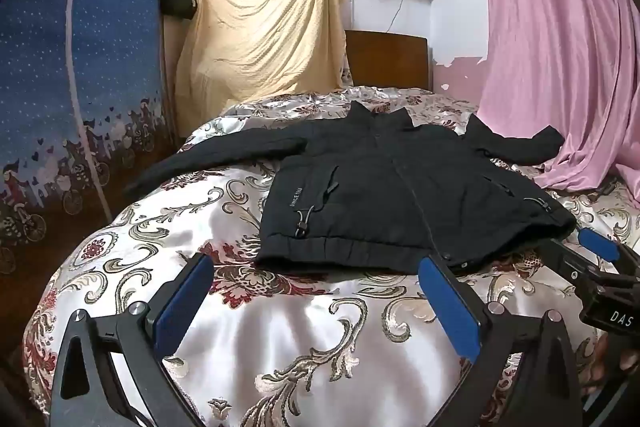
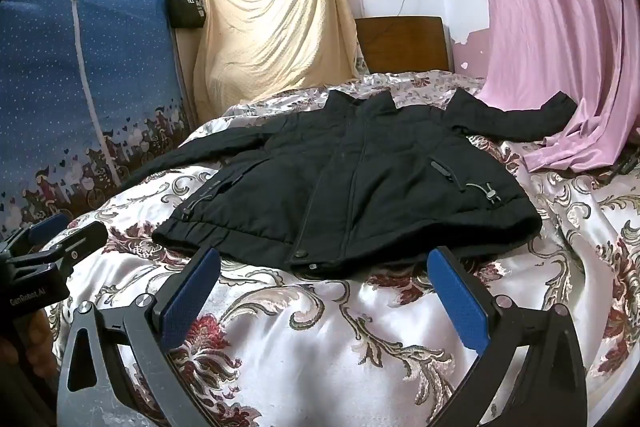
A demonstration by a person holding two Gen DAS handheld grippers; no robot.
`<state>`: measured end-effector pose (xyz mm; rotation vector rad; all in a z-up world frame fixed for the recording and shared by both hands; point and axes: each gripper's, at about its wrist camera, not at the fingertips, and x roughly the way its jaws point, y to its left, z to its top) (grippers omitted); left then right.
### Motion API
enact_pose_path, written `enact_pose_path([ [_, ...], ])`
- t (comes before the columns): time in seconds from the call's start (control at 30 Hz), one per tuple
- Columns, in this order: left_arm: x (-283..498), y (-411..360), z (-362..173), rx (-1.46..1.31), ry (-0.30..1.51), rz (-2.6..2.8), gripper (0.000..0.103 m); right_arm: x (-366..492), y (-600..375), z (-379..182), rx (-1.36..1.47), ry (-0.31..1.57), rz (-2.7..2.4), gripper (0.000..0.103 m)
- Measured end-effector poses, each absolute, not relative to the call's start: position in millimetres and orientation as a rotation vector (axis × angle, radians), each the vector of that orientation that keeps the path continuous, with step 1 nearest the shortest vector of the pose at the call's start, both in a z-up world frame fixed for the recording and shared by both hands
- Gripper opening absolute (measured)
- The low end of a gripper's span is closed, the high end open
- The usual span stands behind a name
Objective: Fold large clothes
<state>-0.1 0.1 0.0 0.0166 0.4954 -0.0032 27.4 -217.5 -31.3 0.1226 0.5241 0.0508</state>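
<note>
A black jacket (image 1: 384, 195) lies spread flat, front up, on the floral satin bedspread (image 1: 280, 327), sleeves out to both sides and hem toward me. My left gripper (image 1: 316, 267) hovers open just short of the hem, nothing between its blue pads. The right gripper (image 1: 600, 255) shows at the right edge of the left wrist view. In the right wrist view the same jacket (image 2: 360, 179) lies ahead and my right gripper (image 2: 324, 263) stands open just before the hem, empty. The left gripper (image 2: 52, 239) appears at the left edge there.
A pink curtain (image 1: 560, 47) hangs at the right and drapes onto the bed by the jacket's right sleeve. A blue fabric wardrobe (image 1: 80, 67) stands to the left. A yellow cloth (image 1: 264, 35) and wooden headboard (image 1: 388, 59) are behind the bed.
</note>
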Motion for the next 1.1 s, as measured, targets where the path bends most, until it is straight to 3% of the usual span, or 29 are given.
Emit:
enact_pose_path([
  [1.1,-0.1,0.1,-0.1,0.017,0.495,-0.003,0.103,28.4,-217.0,-33.7,0.124,0.532,0.050,0.102],
])
